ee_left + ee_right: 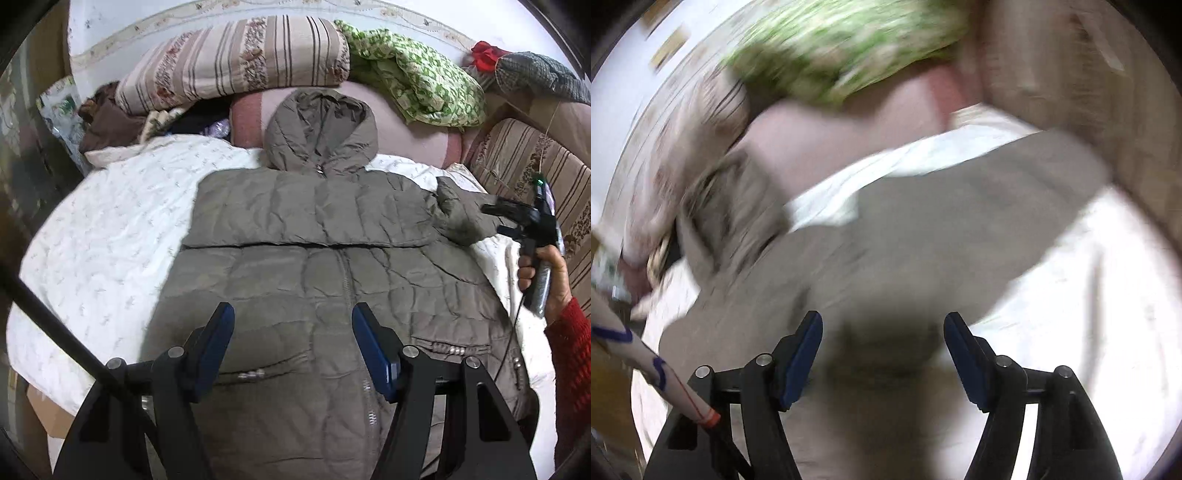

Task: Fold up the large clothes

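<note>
A grey-brown hooded puffer jacket (314,236) lies front up on a white quilted bed (103,229), hood toward the pillows. One sleeve is folded across the chest; the other sleeve (461,218) lies bunched at the right. My left gripper (293,325) is open and empty above the jacket's lower front. My right gripper (495,218) shows in the left wrist view at the right sleeve's end, held by a hand in a red sleeve. In the blurred right wrist view my right gripper (882,332) is open above the jacket (886,251), holding nothing.
Striped pillows (236,62), a green patterned blanket (413,77) and a pink bolster (406,129) are piled at the head of the bed. A striped cushion (524,177) lines the right side. Dark clothes (110,118) sit at the back left.
</note>
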